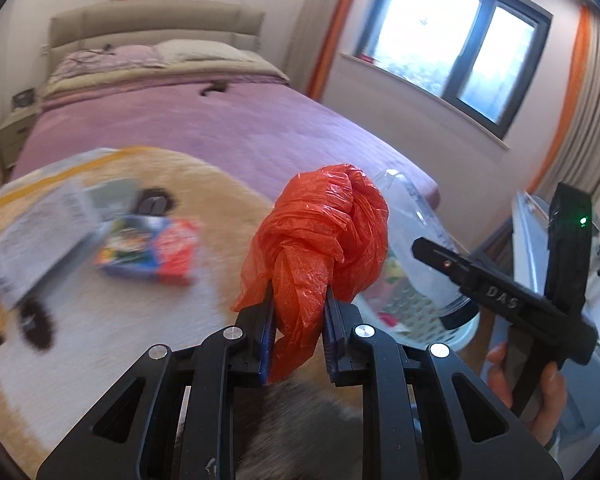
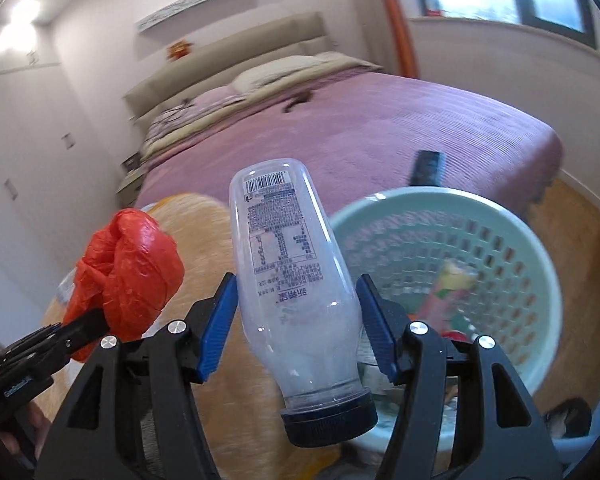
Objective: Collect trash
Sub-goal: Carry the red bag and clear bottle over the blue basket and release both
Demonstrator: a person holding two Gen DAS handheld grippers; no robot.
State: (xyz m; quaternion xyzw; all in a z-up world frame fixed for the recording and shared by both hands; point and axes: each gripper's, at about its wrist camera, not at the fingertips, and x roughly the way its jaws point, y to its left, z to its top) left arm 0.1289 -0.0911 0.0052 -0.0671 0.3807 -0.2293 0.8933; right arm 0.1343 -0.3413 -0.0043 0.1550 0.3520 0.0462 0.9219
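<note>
Bed (image 2: 380, 128) w/ purple cover fills the back of both views, headboard at the far wall; a fluffy tan-and-white blanket (image 1: 100, 320) lies over its near end.

Basket (image 2: 532, 256), pale green w/ slotted wall, sits low at the bed's foot, right of the bottle in the right wrist view; some colourful wrappers lie inside, blurred, can't tell what exactly.

Bottle (image 2: 288, 272): clear plastic, looks empty, printed label, dark cap; long axis runs near-upright in the picture, tilted a bit, cap end toward the camera & down, base pointing up and away toward the bed; it's held off the bed, just left of the basket rim.

Bag (image 1: 320, 240): crumpled orange plastic, bunched in a lump; long axis roughly along the fingers, bulk sticking out past the tips & a tail hanging back between them; it's held up above the blanket.

Packets (image 1: 148, 252), a few blurred ones, lie on the blanket left of the bag.

Right gripper (image 2: 296, 320): fingers spread about half way, blue pads against the bottle's lower body on both sides, gripping it.

Left gripper (image 1: 300, 316): fingers nearly together, pinching the bag's thin part btw the pads.

A hand (image 1: 540, 392) grips the right tool's handle, seen at the left view's right edge.
</note>
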